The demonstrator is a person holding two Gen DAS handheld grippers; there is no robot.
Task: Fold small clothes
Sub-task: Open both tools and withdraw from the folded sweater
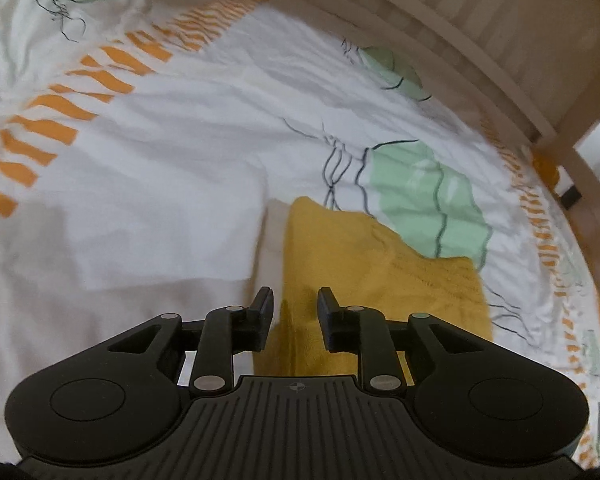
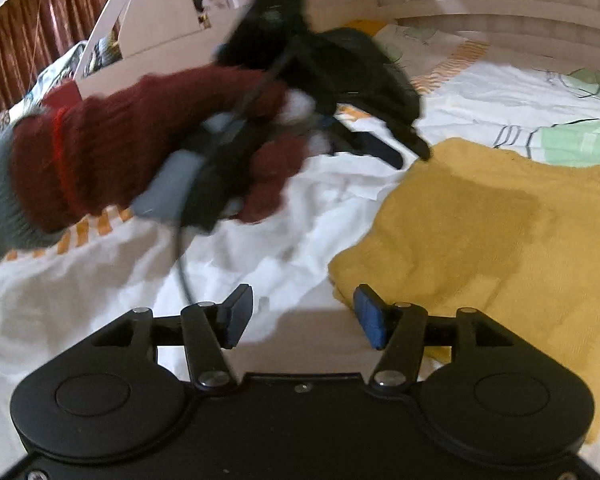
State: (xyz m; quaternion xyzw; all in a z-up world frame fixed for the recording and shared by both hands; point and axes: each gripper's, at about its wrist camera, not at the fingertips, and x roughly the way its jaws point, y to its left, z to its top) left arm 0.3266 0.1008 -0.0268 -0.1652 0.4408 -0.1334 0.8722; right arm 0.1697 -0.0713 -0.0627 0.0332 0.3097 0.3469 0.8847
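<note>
A mustard-yellow garment [image 1: 364, 272] lies folded flat on the white patterned bedsheet [image 1: 160, 168]. My left gripper [image 1: 294, 300] is open just above the garment's left edge, with nothing between its fingers. In the right wrist view the same yellow garment [image 2: 500, 232] fills the right side. My right gripper [image 2: 303, 300] is open and empty, over the sheet at the garment's lower left corner. The left gripper [image 2: 412, 148], held by a hand in a dark red glove [image 2: 140, 144], hovers at the garment's far left corner, blurred.
A light wooden bed frame [image 1: 500, 48] curves along the far and right side. The sheet has green leaf prints [image 1: 432, 196] and orange striped bands [image 1: 60, 120]. In the right wrist view, a white board [image 2: 156, 12] and dark red curtains [image 2: 32, 36] stand at the back left.
</note>
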